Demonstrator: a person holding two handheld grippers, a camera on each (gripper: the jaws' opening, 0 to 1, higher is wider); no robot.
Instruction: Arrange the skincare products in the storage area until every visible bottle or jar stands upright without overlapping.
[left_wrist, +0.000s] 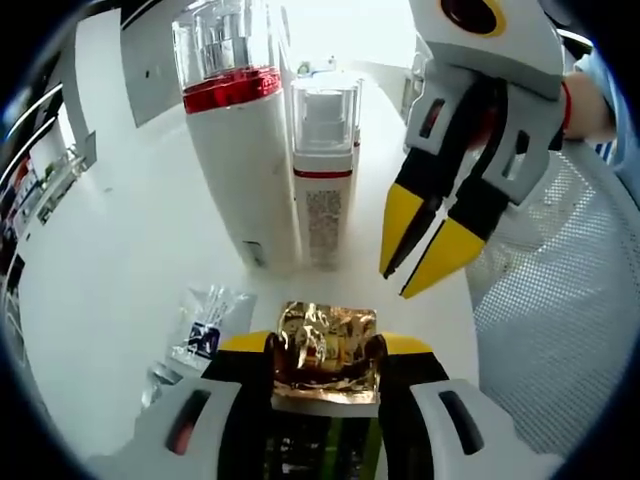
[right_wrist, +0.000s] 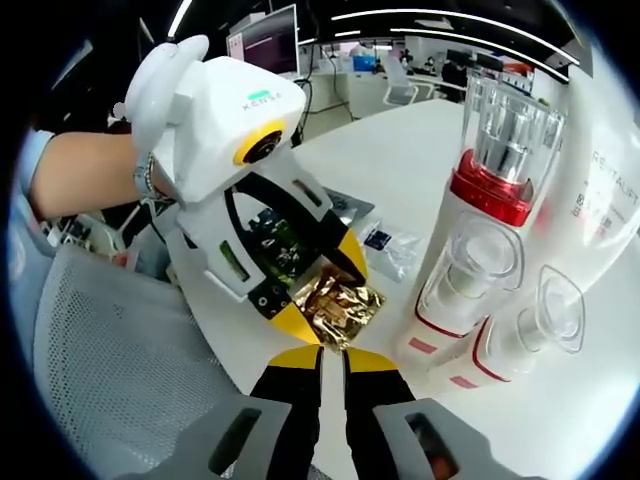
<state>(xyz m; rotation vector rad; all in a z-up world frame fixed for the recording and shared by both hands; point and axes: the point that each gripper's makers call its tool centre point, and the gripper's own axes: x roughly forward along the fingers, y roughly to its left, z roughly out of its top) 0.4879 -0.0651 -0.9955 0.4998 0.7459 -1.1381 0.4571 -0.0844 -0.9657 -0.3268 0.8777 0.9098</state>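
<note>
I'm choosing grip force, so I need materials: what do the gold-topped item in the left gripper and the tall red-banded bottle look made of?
The gold-topped item, clamped by the left gripper, looks like a crinkled metallic foil or faceted gold plastic cap: it shows mirror-like creased glints. The tall red-banded bottle seems glossy white plastic, with a clear hard cap, likely acrylic, over a silvery pump.

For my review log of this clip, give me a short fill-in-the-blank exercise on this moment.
1. The left gripper is shut on a box with a shiny ____ cap.
2. The tall bottle has a ____ band under its clear cap.
3. The right gripper has ____ jaw tips.
4. The bottles stand on a ____ table.

Missing words: gold; red; yellow; white
</note>
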